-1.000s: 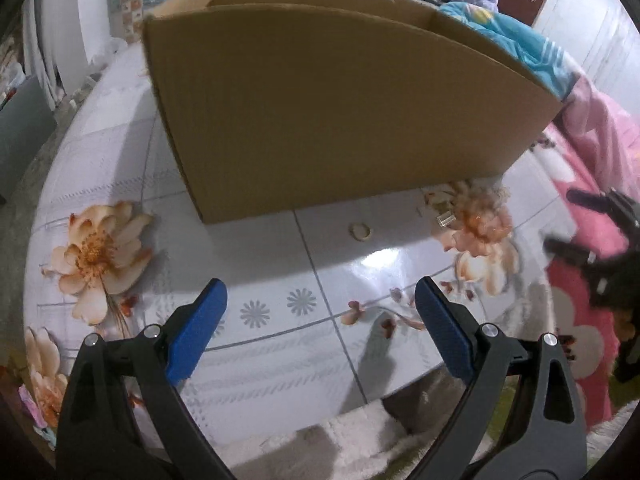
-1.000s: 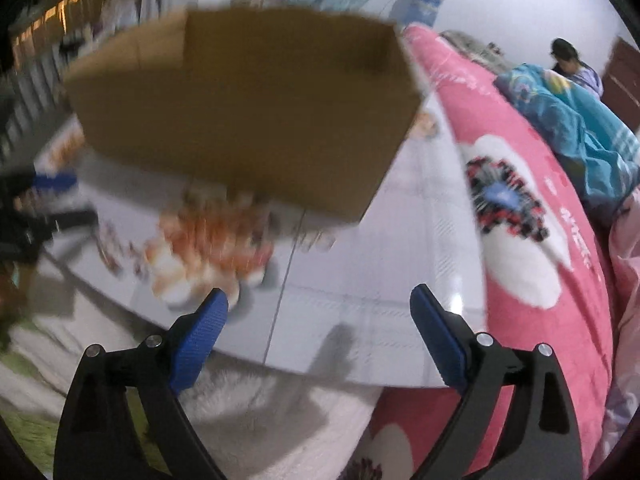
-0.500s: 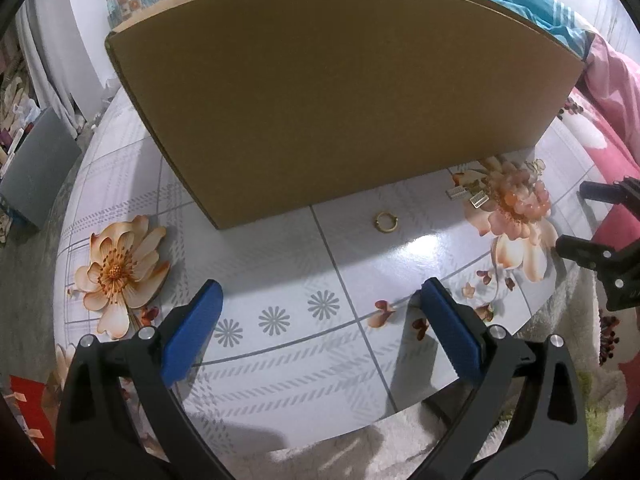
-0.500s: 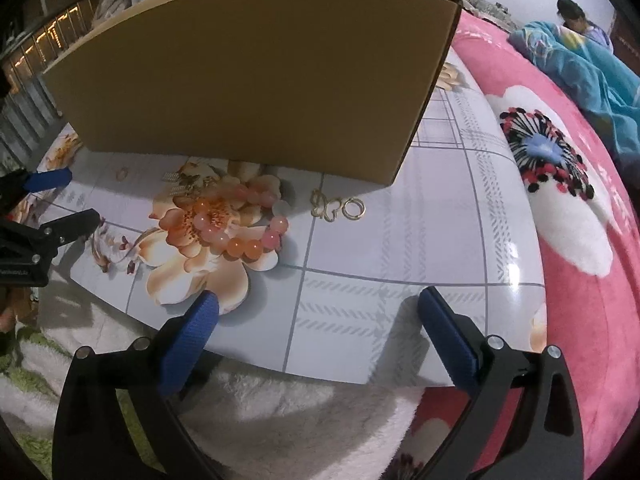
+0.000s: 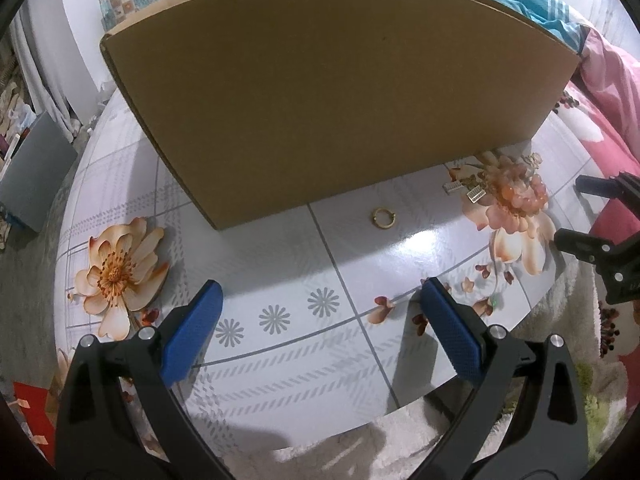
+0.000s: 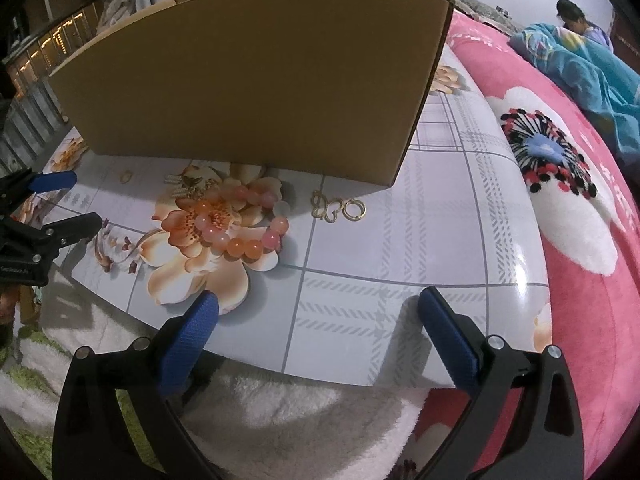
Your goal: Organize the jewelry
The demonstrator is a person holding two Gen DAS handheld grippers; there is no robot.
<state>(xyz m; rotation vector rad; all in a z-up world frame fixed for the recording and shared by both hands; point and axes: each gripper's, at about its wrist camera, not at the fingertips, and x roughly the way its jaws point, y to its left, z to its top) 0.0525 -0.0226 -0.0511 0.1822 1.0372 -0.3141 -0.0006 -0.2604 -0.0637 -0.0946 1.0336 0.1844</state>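
A tall cardboard box stands on the flowered table. In front of it lie a gold ring, two small silver clips, a pink and orange bead bracelet, and gold earrings. My left gripper hovers open over the table's near edge, the ring ahead of it. My right gripper is open too, near the bracelet, nothing between its blue pads. Each gripper shows in the other's view, the right and the left.
A white fluffy rug lies below the table's edge. A pink flowered blanket covers a bed to the right, with a blue quilt and a person beyond. A grey board leans at the far left.
Both views have steadied and drawn closer to the box. The right view was blurred and is now sharp, showing the bracelet and earrings. Both grippers stay open.
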